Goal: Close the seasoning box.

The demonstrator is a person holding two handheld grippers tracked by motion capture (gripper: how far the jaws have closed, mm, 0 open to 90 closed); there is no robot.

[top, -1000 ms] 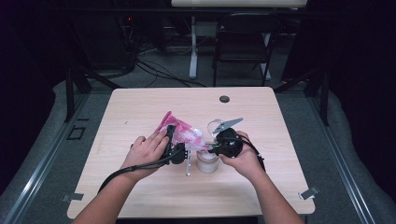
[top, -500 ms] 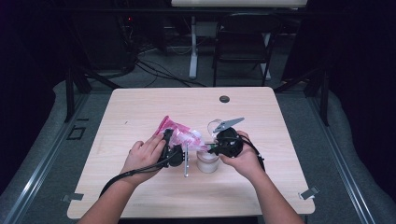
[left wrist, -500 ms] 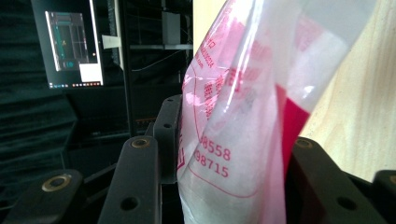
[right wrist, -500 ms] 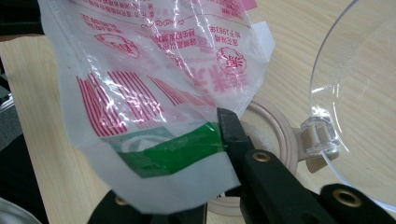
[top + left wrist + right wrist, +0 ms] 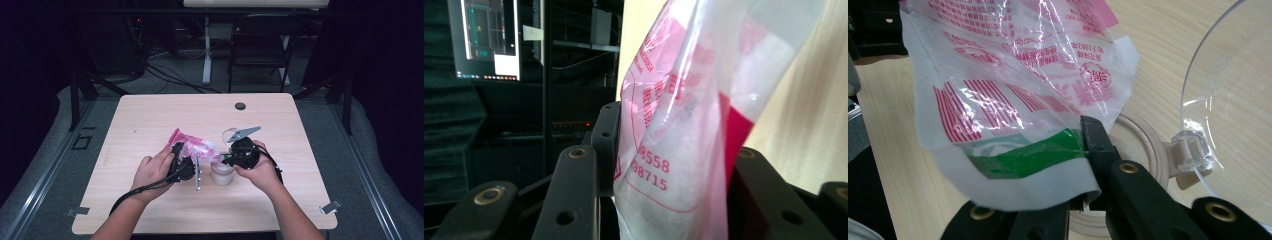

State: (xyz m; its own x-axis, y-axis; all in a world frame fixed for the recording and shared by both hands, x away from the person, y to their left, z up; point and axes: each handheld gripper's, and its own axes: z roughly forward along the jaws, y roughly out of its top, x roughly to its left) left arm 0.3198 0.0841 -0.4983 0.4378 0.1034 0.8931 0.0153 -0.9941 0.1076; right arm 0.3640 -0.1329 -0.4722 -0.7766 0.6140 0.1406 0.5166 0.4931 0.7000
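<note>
Clear pink-printed plastic bag (image 5: 196, 147) is clamped by both the left gripper (image 5: 186, 161) and right gripper (image 5: 227, 157); the jar (image 5: 222, 174) beneath is largely hidden.

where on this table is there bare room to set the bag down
The far half of the light wooden table is bare, apart from a small dark round cap near its far edge. The near strip and both side margins are free too. The middle is crowded: pink-and-clear plastic bag, round clear lidded jar, both tongs.
</note>
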